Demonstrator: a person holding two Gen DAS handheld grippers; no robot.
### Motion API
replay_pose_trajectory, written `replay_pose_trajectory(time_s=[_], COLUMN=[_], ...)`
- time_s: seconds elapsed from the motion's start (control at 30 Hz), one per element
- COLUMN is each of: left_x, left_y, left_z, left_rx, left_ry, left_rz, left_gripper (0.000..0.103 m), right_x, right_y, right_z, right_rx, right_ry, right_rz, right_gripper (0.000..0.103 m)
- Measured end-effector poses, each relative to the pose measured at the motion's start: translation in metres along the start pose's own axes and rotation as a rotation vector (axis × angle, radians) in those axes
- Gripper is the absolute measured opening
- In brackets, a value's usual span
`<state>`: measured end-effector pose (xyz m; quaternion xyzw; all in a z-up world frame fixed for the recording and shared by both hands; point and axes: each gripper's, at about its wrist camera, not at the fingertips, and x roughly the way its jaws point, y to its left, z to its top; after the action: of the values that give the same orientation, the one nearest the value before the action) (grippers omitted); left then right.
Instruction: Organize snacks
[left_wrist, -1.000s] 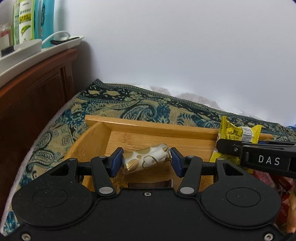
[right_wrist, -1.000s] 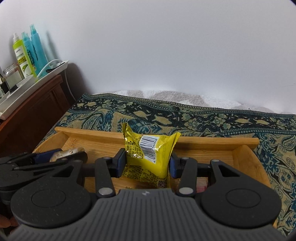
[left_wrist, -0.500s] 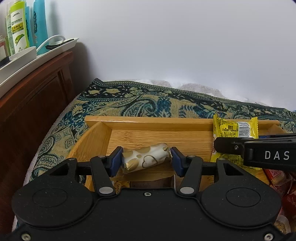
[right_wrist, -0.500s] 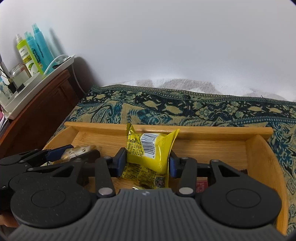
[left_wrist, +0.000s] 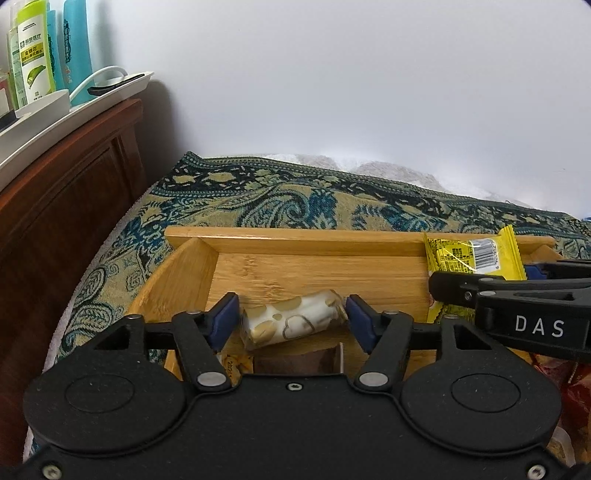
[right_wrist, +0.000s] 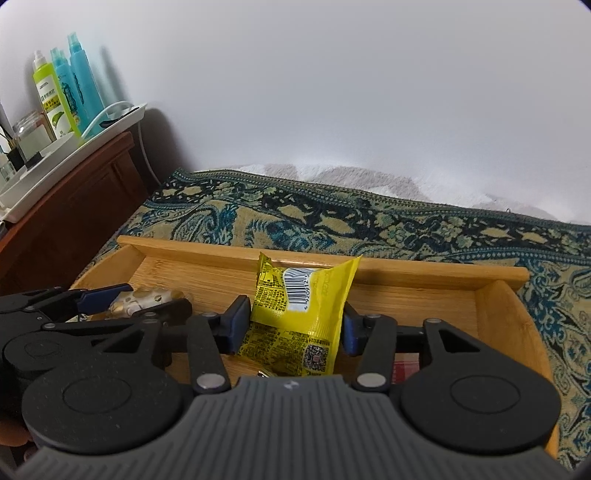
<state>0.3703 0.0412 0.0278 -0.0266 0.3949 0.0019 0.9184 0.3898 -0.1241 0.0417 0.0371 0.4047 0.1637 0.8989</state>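
Bamboo tray (left_wrist: 280, 242); candy (left_wrist: 291, 324) crosswise; packet (right_wrist: 303, 314) upright.

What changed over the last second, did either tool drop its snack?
No drop. Both tools moved forward and down over the tray, whose far wall now sits lower in both views. The left tool still grips the gold-heart candy; the right tool still grips the yellow packet. Neither snack has been released.

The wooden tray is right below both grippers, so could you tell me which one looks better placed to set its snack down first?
Left, probably. The left gripper holds the white gold-heart candy low over bare wooden tray floor; the right gripper's yellow packet hangs above other snacks.
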Motion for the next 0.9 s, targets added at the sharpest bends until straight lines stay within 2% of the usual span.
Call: replay_pose_trajectory(time_s=[0.33,0.53,0.9], left_x=[-0.009,-0.023,-0.065], left_y=[-0.002,-0.005,-0.008], left_z=[-0.003,-0.005,-0.005], left_rx=[0.002,0.013,0.009], left_ry=[0.007,-0.002,-0.038], left_rz=[-0.008,-0.008,-0.007], left_gripper=[0.076,0.082,0.085], right_x=[-0.015,-0.03,-0.071], right_y=[-0.001,-0.001,0.001], right_z=[-0.002,-0.003,-0.003], right_rx=[-0.011,-0.018,-0.003], right_ry=[-0.044,-0.073,-0.137], right_rz=[-0.041,-0.06,-0.084], right_gripper=[0.071,0.071,0.079])
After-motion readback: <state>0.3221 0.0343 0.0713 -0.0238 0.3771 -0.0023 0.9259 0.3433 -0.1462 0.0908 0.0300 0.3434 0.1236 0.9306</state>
